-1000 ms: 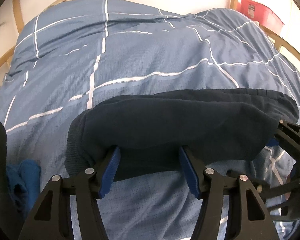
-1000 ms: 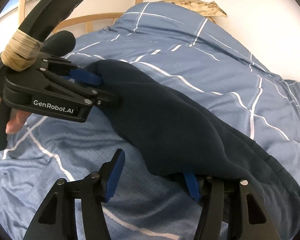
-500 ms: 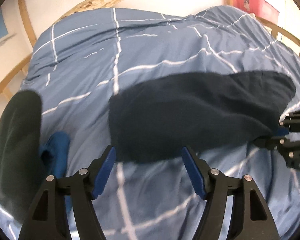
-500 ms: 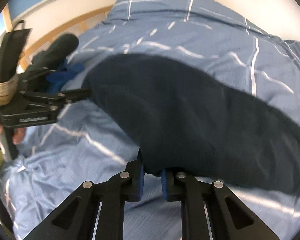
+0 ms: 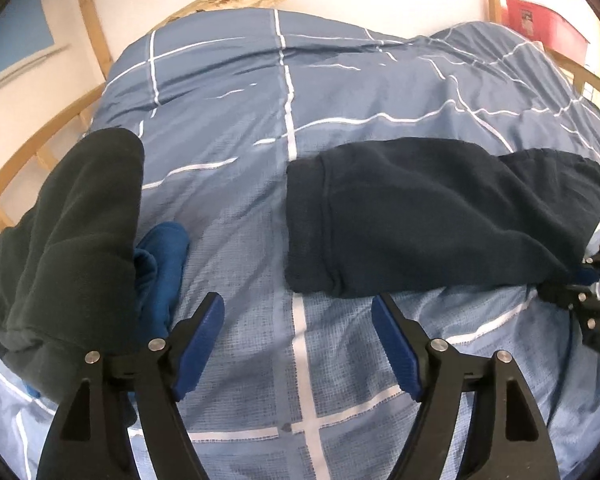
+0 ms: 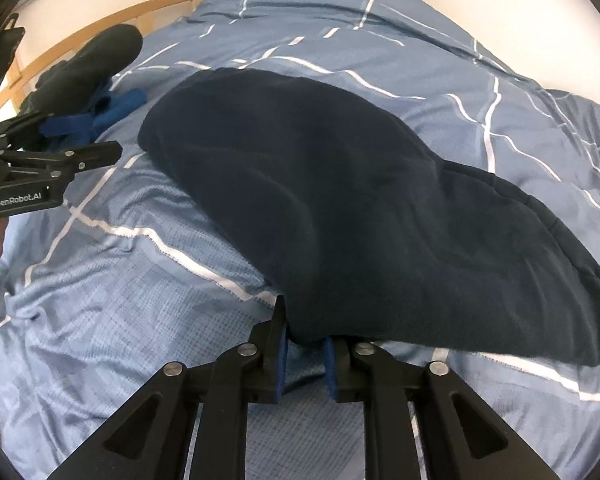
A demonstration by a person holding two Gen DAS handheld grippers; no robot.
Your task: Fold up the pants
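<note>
Black tool [image 5: 298,322], blue pads [image 5: 202,340]

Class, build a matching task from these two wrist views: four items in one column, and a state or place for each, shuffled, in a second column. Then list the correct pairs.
Column A
1. left gripper
2. right gripper
3. navy pants
4. bright blue garment

Column B
a. lies folded on the blue checked duvet
b. shut on an edge of dark fabric
c. partly tucked under a dark garment
d. open, holding nothing

Pairs: 1-d, 2-b, 3-a, 4-c
</note>
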